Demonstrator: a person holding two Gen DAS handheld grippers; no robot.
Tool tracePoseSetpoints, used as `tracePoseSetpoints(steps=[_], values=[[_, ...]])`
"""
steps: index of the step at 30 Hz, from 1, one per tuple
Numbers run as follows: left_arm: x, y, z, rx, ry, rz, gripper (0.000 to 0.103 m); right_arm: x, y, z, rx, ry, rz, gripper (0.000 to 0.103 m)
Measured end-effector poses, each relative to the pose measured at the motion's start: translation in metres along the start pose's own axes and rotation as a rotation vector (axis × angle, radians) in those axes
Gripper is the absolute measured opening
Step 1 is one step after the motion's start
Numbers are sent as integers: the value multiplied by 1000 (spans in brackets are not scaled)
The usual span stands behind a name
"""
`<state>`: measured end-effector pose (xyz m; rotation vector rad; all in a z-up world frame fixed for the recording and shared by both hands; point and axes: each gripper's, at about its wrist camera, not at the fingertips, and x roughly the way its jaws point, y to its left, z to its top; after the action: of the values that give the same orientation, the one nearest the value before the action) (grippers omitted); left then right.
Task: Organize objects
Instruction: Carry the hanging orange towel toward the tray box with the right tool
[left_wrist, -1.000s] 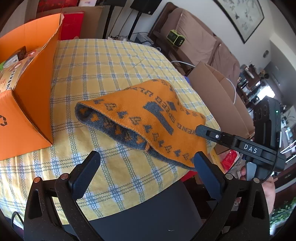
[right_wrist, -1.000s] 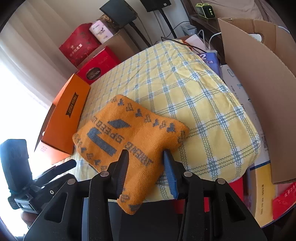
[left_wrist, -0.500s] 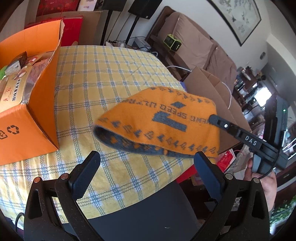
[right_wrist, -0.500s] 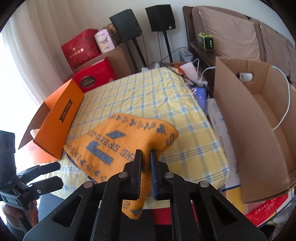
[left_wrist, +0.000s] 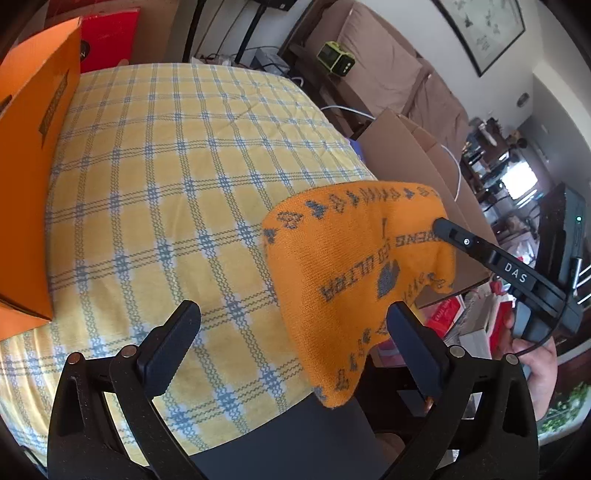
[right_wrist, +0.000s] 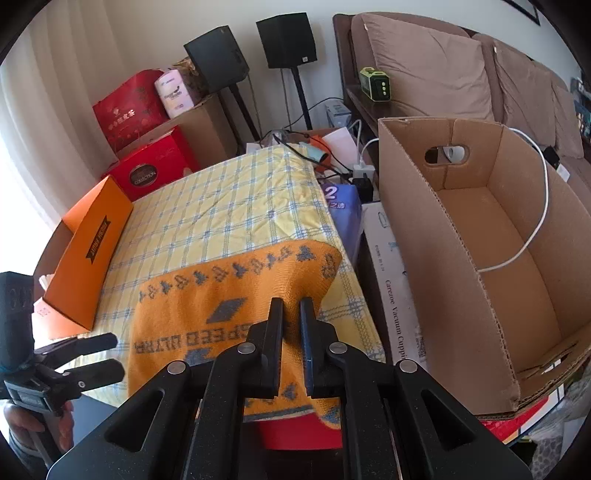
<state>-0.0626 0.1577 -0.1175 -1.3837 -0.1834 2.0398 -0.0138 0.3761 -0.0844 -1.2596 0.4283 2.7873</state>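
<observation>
The right gripper (right_wrist: 291, 306) was clamped on a fold of an orange knitted hat (right_wrist: 218, 314) with grey lettering and motifs, its two fingers pinching the cloth near the hat's upper edge. In the left wrist view the hat (left_wrist: 354, 266) hung clear of the table from the right gripper (left_wrist: 439, 223), which entered from about 3 o'clock, and drooped to a point toward 6 o'clock, over the table's near edge. The left gripper (left_wrist: 291, 332) stood with its jaws wide apart and nothing between the pads; the hat's lower part hung just in front of its right-hand finger (left_wrist: 413, 343). In the right wrist view the left gripper (right_wrist: 99, 354) appeared at 8 o'clock, jaws parted, beside the hat and not touching it. A yellow cloth with a blue check (right_wrist: 229, 206) covered the table. An orange carton (right_wrist: 88, 251) sat on the cloth at 9 o'clock from the hat. An open brown cardboard box (right_wrist: 480, 266) stood off the table at 3 o'clock, with a white cable (right_wrist: 532, 225) draped over its rim. Red gift boxes (right_wrist: 147, 166) and two black speakers (right_wrist: 251, 55) lay beyond the table toward 11 and 12 o'clock.
</observation>
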Motion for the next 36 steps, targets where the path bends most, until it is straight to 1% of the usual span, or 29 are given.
tracePoseSetpoints(steps=[1, 3, 4, 5, 7, 8, 10, 11, 12, 13, 15, 18, 29, 36], values=[[3, -2, 1, 3, 5, 2, 92, 1, 1, -1, 2, 1, 6, 7], [7, -6, 0, 23, 9, 6, 83, 0, 1, -2, 5, 0, 15, 7], [9, -8, 0, 30, 13, 4, 73, -1, 1, -2, 5, -1, 18, 7], [10, -9, 0, 32, 22, -3, 68, -2, 2, -2, 5, -1, 20, 7], [12, -11, 0, 32, 29, -10, 53, -3, 4, -2, 2, -2, 24, 7], [13, -12, -1, 30, 36, -15, 49, -3, 5, -2, 1, -2, 26, 7], [14, -14, -2, 29, 41, -16, 33, -3, 6, -3, -2, -1, 29, 7], [14, -15, -2, 30, 38, -9, 29, -3, 7, -3, -4, -1, 31, 7], [13, -15, -2, 33, 34, -5, 22, -4, 8, -3, -6, -2, 33, 7], [13, -15, -2, 36, 33, -6, 17, -4, 9, -3, -8, -2, 35, 7], [12, -16, -2, 35, 31, -14, 12, -6, 11, -2, -12, -6, 41, 7], [8, -19, -3, 47, 23, -7, 11, -10, 14, 0, -14, -15, 53, 7], [-39, -39, -1, 122, -88, -5, 10, -36, 28, 15, -37, -67, 87, 7], [-73, -34, 5, 113, -151, -16, 10, -46, 50, 26, -87, -90, 90, 7]])
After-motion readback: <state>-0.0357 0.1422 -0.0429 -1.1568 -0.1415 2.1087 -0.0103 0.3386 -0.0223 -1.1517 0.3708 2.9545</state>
